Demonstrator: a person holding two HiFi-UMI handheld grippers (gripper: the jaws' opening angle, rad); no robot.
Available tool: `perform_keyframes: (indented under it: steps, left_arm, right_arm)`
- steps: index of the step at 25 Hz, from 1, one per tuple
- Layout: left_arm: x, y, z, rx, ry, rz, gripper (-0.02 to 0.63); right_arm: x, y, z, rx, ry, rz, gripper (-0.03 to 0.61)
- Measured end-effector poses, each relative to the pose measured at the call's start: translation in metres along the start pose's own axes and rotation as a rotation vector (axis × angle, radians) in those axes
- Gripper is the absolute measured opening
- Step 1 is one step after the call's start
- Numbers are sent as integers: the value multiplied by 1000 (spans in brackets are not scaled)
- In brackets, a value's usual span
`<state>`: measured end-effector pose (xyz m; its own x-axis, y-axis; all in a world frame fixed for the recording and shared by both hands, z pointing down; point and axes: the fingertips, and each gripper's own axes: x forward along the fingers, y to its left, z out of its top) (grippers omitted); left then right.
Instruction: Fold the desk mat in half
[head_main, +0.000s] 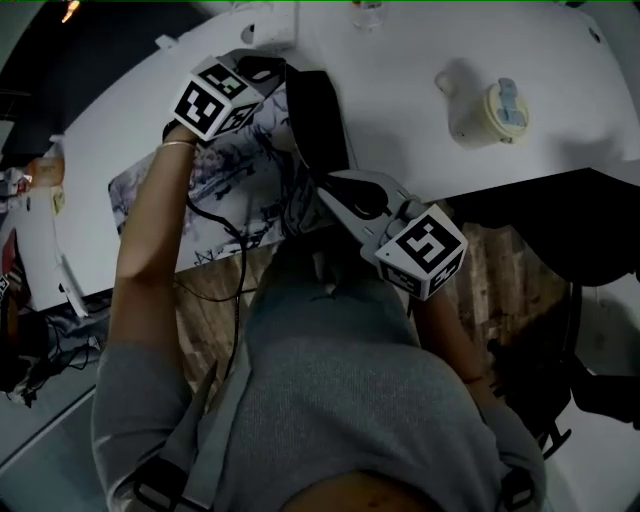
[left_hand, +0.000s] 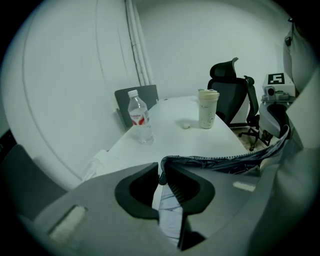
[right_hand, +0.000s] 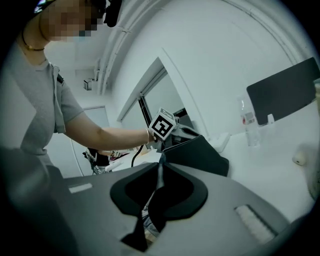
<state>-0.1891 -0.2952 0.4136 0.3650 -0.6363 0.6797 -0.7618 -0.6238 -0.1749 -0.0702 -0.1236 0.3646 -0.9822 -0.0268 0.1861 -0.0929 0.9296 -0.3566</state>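
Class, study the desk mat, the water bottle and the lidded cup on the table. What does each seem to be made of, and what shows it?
The desk mat: flexible sheet, likely fabric-topped rubber; printed face, dull black back, curls where lifted.
The water bottle: clear glossy plastic; see-through, with a white cap.
The lidded cup: opaque cream, matte; plastic or coated metal, unclear.

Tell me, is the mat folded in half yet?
Not yet. Done: the left gripper and right gripper are each shut on the desk mat. In hand: one side is lifted, showing its black underside. Left: lay it over and flatten it on the table.
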Motion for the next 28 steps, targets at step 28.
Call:
perform_keyframes:
  steps: [28]
  left_arm:
    - [-129,50,-165,-169,-11,186,15]
  right_arm:
    - [154,114,-28,-39,129,189,35]
